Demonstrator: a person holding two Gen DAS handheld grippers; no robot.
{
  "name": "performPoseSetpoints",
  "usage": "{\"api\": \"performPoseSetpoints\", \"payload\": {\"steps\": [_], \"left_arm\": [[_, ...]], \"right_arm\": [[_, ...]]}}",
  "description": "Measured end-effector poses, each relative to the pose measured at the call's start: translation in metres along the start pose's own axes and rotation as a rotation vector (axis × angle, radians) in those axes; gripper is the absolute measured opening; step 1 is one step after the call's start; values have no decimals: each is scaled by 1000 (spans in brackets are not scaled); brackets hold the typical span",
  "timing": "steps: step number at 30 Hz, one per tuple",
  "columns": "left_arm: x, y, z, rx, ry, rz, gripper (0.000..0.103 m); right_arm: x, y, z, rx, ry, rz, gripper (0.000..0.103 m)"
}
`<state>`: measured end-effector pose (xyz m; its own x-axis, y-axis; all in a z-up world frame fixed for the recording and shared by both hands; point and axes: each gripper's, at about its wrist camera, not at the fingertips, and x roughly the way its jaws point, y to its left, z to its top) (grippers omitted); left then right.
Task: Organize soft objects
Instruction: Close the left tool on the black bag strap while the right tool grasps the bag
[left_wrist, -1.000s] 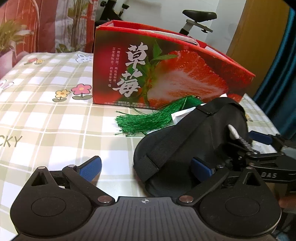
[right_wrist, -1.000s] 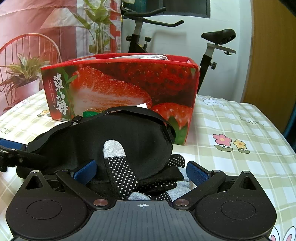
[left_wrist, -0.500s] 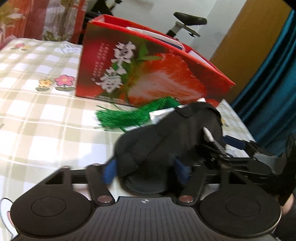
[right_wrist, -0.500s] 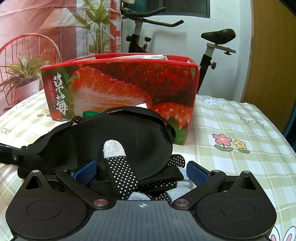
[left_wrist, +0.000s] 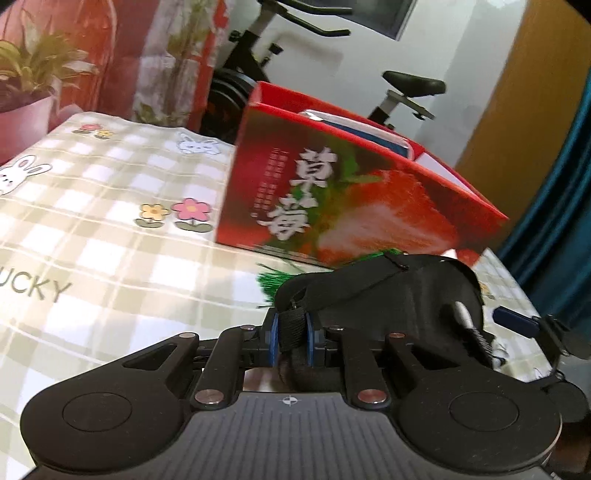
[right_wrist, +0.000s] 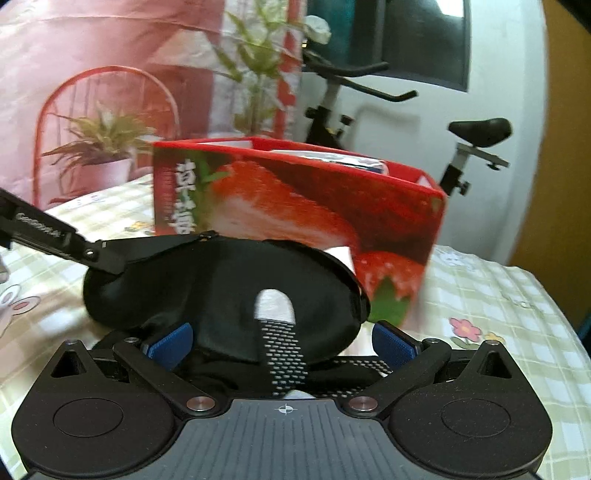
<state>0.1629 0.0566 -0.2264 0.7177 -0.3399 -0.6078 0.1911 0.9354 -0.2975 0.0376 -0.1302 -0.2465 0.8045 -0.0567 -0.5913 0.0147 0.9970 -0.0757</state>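
two blue-padded grippers are seen at a black padded fabric eye mask (left_wrist: 391, 295), which lies on a checked tablecloth with flower and rabbit prints (left_wrist: 110, 236), just in front of a red strawberry-printed cardboard box (left_wrist: 354, 206). the left gripper (left_wrist: 291, 339) has just been closing, and its pads are pressed together on the strap end of the mask, which is bunched between them. the right gripper (right_wrist: 282, 338) is held with its jaws wide apart; between them lies a grey knitted glove with black grip dots (right_wrist: 277, 332), one finger of which rests up against the mask, and neither pad is seen to press on it. a green tassel (left_wrist: 275, 280) is partly hidden behind the mask, beside the box. behind the table an exercise bike (right_wrist: 476, 147) and a potted plant (right_wrist: 99, 158) are seen.
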Motion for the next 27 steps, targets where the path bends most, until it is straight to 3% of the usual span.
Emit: {"api": "performPoseSetpoints", "payload": {"steps": [7,12,17,24,27], "left_arm": [[1,15,2,-31,9,63,16],[3,23,2,-47,16,73,16],[4,23,1,-30,6,73,18],[5,23,-3,-34,-6,63,19],[4,24,-3,-37,-8,59,19]], "right_arm": [[-3,-32,15,195,11,36,101],[1,-52,29,320,-6,50,82],[15,-45,40,319,-8,59,60],[29,-30,45,264,32,75,49],[23,-29,48,289,8,51,37]]}}
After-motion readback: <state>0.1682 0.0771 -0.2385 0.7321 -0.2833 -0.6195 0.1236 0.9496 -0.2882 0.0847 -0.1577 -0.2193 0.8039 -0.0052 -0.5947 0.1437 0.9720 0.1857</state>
